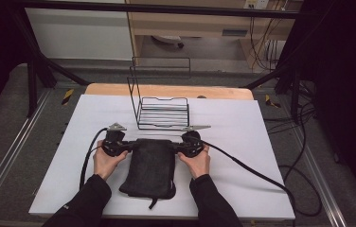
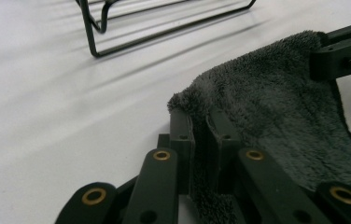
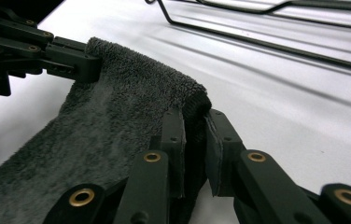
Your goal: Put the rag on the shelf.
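Your left gripper and right gripper each pinch a far corner of the dark grey fluffy towel.

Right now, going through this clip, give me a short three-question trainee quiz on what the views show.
1. True or false: the left gripper and the right gripper each clamp a far corner of the dark towel.
2. What stands past the towel on the white table? A) wire rack B) plastic bin C) glass bowl
3. Fill in: the near part of the towel lies ___ on the table.

Key: 1 true. 2 A, the wire rack. 3 flat.
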### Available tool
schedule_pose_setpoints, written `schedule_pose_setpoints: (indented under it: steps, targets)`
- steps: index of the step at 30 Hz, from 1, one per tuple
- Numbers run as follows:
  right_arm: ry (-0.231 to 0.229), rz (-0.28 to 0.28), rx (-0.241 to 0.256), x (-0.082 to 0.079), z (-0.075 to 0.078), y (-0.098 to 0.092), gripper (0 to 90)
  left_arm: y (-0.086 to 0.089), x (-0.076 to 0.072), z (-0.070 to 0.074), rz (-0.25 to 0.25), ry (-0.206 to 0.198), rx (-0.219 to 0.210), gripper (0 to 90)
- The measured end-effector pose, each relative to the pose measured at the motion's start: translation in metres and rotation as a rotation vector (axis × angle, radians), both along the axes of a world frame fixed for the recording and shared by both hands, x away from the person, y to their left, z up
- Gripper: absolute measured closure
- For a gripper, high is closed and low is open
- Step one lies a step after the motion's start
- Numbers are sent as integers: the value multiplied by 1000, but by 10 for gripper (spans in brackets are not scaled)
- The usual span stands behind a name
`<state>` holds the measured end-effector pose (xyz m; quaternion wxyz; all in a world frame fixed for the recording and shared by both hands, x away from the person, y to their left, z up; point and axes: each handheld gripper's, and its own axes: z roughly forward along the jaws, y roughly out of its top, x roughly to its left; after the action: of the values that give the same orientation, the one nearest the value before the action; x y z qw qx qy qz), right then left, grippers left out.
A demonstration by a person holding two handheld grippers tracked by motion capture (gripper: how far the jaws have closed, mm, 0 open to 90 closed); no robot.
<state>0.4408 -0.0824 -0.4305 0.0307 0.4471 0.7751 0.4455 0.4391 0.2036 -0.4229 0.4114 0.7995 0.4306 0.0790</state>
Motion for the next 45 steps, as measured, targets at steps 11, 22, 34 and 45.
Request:
schedule_pose_setpoints:
  steps: [11,22,34,45]
  targets:
    - [-81,18,52,-14,15,-2,800,5,-17,21,-13,-75,-34,822]
    - [-152,28,108,-29,34,-7,805,10,-35,44,-16,-138,-89,825]
    - [-248,22,139,-40,54,-13,807,7,-51,67,-25,-227,-119,827]
    - [-332,28,161,-51,79,-16,807,9,-62,86,-18,-301,-161,827]
